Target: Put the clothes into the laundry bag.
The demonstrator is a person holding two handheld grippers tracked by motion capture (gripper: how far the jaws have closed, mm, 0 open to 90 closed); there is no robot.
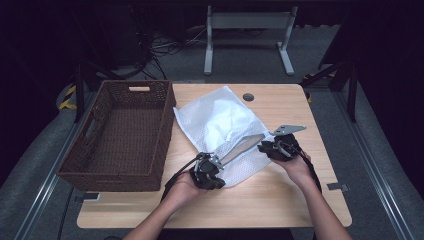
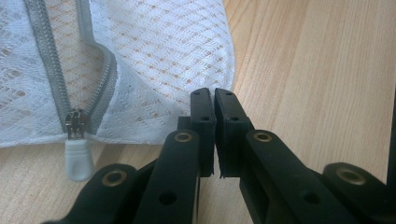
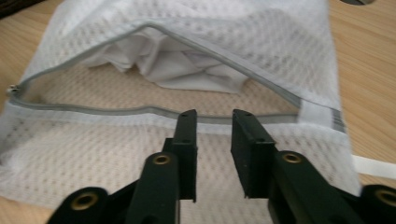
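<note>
Holding a gripper in each hand, you work at the near edge of a white mesh laundry bag with a grey zipper (image 1: 220,130) that lies flat on the light wooden surface (image 1: 280,200), just beside a dark brown woven basket (image 1: 120,135) on its left.

Your left gripper (image 1: 209,170) sits at the bag's near left corner. In the left gripper view its black fingers (image 2: 205,112) are pressed together at the bag's hem, and you cannot tell whether a fold of mesh is caught between them. Just beside them, the zipper's metal slider with its pale grey pull tab (image 2: 77,149) hangs at the end of the zipper track, the tab lying on the wood.

Your right gripper (image 1: 277,147) is at the bag's near right edge. In the right gripper view its fingers (image 3: 187,135) stand a little apart over the lower layer of mesh, with nothing pinched between them. Ahead of them the zipper mouth gapes open, and a crumpled white cloth (image 3: 177,60) lies inside the bag. A white label (image 3: 327,116) sits at the right end of the opening.
</note>
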